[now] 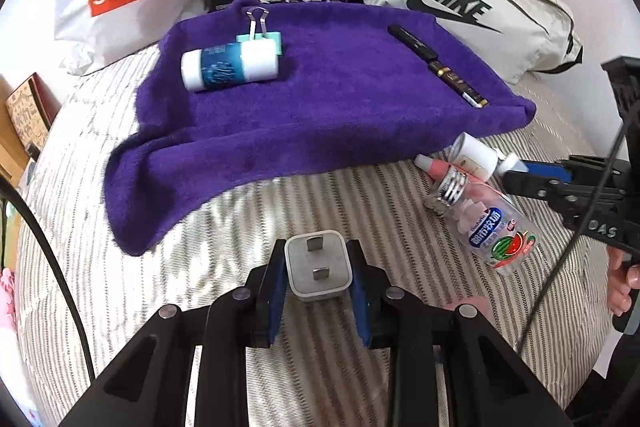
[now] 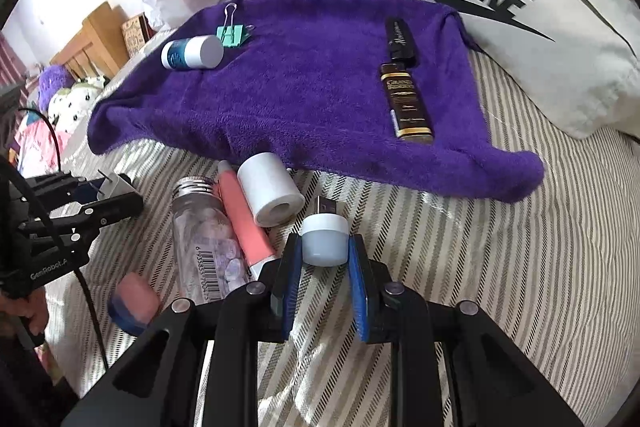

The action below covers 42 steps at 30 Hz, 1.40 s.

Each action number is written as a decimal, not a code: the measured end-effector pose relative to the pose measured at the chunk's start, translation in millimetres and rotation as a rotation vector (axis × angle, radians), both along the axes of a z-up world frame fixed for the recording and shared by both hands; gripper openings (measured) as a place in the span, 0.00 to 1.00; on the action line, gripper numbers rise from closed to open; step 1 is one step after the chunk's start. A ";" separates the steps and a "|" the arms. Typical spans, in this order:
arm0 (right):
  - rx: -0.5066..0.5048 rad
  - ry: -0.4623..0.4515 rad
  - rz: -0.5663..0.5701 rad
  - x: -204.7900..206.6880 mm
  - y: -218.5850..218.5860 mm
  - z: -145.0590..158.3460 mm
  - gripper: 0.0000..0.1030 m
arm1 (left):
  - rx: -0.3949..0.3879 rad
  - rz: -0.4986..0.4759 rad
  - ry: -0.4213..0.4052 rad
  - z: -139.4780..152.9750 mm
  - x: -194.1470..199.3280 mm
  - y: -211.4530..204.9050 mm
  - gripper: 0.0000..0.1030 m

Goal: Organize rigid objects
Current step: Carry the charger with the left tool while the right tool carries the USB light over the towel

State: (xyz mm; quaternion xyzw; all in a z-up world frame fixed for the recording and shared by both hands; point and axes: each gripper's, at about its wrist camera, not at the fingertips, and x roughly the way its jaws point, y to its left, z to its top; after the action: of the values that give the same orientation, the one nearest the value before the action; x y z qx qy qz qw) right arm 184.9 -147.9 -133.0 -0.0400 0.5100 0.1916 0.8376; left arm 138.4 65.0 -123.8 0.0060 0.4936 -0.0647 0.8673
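Plug (image 1: 318,265) clamped in left gripper (image 1: 318,281), prongs facing away, held just above striped bedding (image 1: 240,211). Small jar (image 2: 324,239) pinched in right gripper (image 2: 324,263), pads on its sides. Purple towel (image 1: 320,99) ahead, already carrying white-capped bottle (image 1: 230,66), binder clip (image 1: 260,35), dark tube (image 1: 438,66). Suggest: lift both clear of clutter near candy bottle (image 1: 492,227), carry far onto bare towel centre, set down flat, release only once settled. Keep jar upright, else likely to roll.
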 end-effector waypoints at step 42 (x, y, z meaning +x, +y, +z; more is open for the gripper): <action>0.036 -0.062 -0.028 167.8 28.2 27.8 0.22 | -0.076 0.088 -0.091 47.0 82.2 57.9 0.26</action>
State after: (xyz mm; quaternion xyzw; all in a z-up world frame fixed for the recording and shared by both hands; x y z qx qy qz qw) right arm 352.7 -119.6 -105.2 -0.0235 0.4807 0.1875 0.8563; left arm 220.6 122.9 -76.7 -0.0458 0.4505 -0.0448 0.8905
